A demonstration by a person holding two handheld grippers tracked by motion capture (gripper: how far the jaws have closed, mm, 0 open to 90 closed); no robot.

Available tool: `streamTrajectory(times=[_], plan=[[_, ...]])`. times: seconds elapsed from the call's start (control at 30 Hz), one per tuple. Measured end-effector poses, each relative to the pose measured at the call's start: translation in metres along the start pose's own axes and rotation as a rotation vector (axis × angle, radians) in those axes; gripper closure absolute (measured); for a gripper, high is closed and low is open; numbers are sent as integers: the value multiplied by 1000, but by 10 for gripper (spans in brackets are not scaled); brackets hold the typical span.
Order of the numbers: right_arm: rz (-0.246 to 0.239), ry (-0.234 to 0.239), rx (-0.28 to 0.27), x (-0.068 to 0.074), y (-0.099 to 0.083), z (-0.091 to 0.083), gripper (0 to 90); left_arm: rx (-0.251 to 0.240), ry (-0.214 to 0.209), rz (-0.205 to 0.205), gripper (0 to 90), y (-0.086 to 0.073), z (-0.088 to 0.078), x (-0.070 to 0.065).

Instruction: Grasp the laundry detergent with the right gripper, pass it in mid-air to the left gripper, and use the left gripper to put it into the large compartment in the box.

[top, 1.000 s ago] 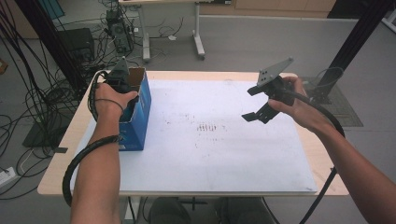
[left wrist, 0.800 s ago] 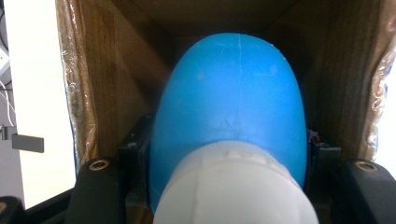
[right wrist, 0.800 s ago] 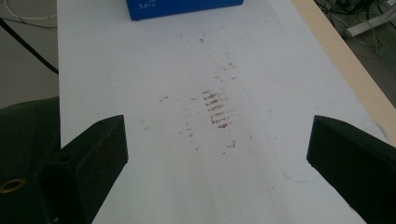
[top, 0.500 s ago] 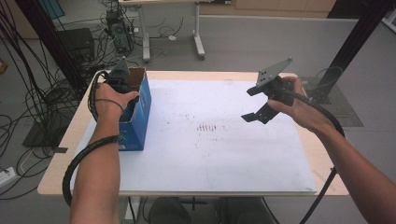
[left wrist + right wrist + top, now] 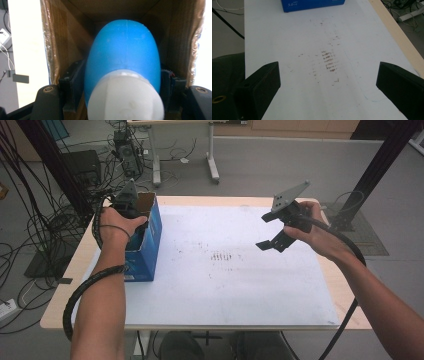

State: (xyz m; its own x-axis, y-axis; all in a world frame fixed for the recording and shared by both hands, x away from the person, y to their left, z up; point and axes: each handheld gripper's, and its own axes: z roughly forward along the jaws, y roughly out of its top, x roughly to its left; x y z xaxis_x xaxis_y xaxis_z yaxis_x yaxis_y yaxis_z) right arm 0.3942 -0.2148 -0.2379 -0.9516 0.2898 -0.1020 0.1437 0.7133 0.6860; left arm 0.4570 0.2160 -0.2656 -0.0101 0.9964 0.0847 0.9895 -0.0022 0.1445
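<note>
A blue cardboard box point(image 5: 149, 245) stands open-topped at the table's left side. My left gripper point(image 5: 120, 82) reaches down into it, with the left hand point(image 5: 117, 225) over the rim. A blue egg-shaped bottle point(image 5: 122, 52) with a white cap point(image 5: 125, 97) lies between its jaws inside the box. Those jaws have just been opening, and the pads now stand loose at the bottle's sides. My right gripper point(image 5: 265, 231) hovers above the right half of the table, open, with nothing between its fingers point(image 5: 262, 82).
The white table sheet point(image 5: 225, 290) carries a patch of brown smudges point(image 5: 328, 60) near its middle. The box's brown inner walls point(image 5: 62, 37) close in around the bottle. Cables and a desk frame lie on the floor beyond the far edge.
</note>
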Motion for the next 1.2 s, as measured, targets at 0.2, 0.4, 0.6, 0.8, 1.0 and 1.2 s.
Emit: streamTrajectory(times=[0.2,0.4,0.6,0.8,1.0,1.2], plan=[[-5,-3,-6,0,2,-1,56,-1,14,11,318,0,-3,-1],[-8,-8,-15,1,3,-3,56,-11,22,21,315,0,-10,-2],[-9,-10,-18,1,4,-3,56,-18,24,25,312,-1,-15,-3],[-10,-13,-24,0,4,-4,56,-22,26,39,301,-1,-19,-7],[-8,-17,-26,-1,4,-5,56,-25,34,45,296,-1,-24,-8],[-8,-20,-30,0,4,-7,56,-28,35,41,291,-4,-31,-6]])
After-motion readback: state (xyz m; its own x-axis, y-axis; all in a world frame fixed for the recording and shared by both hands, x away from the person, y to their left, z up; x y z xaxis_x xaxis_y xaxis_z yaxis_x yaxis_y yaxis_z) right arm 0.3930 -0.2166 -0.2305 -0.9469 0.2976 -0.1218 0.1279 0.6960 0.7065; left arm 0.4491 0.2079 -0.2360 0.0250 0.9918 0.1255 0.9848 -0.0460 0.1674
